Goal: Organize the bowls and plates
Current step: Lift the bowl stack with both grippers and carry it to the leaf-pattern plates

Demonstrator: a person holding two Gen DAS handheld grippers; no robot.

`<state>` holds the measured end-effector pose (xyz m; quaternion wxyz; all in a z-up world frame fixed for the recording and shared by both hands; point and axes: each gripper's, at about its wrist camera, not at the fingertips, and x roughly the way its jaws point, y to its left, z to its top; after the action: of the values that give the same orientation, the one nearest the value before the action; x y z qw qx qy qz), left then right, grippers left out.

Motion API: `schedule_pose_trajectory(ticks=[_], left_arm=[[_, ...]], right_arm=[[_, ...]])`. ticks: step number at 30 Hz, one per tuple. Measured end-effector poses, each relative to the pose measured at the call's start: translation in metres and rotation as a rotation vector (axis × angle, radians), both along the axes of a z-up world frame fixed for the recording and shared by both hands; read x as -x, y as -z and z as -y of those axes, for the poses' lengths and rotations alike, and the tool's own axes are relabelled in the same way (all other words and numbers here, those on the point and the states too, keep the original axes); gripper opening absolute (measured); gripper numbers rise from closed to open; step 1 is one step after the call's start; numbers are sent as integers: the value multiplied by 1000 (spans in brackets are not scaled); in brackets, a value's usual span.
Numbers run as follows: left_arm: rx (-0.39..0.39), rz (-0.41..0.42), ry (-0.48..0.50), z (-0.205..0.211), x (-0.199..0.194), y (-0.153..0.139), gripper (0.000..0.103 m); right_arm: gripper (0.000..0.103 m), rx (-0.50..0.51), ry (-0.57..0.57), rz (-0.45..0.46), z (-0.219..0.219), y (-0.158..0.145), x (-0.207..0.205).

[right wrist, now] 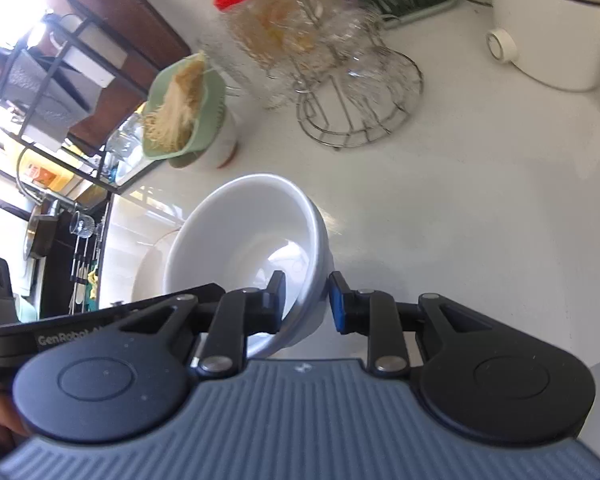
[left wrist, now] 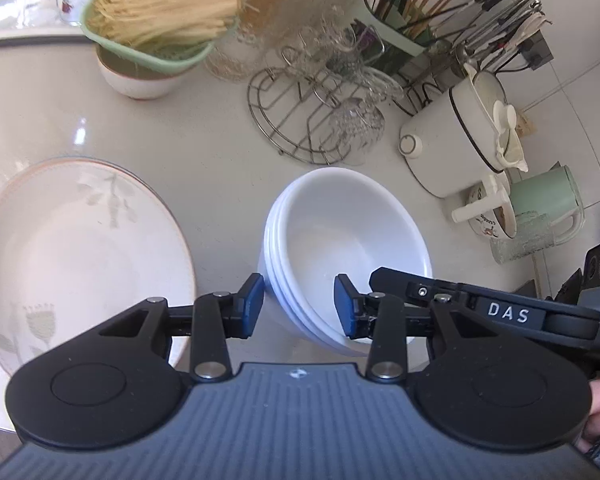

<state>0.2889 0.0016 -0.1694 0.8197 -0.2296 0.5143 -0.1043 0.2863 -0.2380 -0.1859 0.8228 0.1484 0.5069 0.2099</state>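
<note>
- Left wrist view: left hand-held gripper (left wrist: 299, 306) partly open, blue pads either side of the near-left rim of the stacked white bowls (left wrist: 348, 236). Left pad clearly off the outer wall, right pad inside the top bowl; no real squeeze visible, so nothing actually gripped as far as can be told.
- Same view: right hand-held gripper (left wrist: 384, 280) reaching in from the right onto the near rim of that stack, fingertips partly hidden behind the left one's linkage.
- Same view: floral plate (left wrist: 84, 248) lying flat on the counter (left wrist: 204, 148), just left of the bowls. Wire rack (left wrist: 300, 120) and white pot (left wrist: 448, 140) further back, well apart from the stack.
- Right wrist view: right hand-held gripper (right wrist: 306, 300) nearly closed, pinching the near-right rim wall of the white bowl (right wrist: 244, 240), one pad inside, one outside. Bowl tilted, mouth facing up and left, looks lifted off the counter (right wrist: 460, 220).
- Same view: plate edge peeking out below-left of the bowl, mostly hidden.
- Judgement: the relation that matters is bowl to plate, with the plate off to the left. Right hand carrying the load, left hand nearer the plate and free to steady the far rim.
</note>
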Motion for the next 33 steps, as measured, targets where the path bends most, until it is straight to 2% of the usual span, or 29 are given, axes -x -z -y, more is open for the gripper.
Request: schedule_pose_trajectory(ticks=[9,19,27,33], left_arm=[[-7,39,-70,-36,24,-11,44],[-1,47,-203,-81,49,-12,44],[-8,13,-300,-113,70,1,44],[9,-50,-340,-135,79,26,44]], right_arm=[[27,22,-83,40,-37,-10,5],[27,61,-237,54,-90,-11,0],[27,99,-348,39,-135,1,1],[27,121,-383,6,-161,17,4]])
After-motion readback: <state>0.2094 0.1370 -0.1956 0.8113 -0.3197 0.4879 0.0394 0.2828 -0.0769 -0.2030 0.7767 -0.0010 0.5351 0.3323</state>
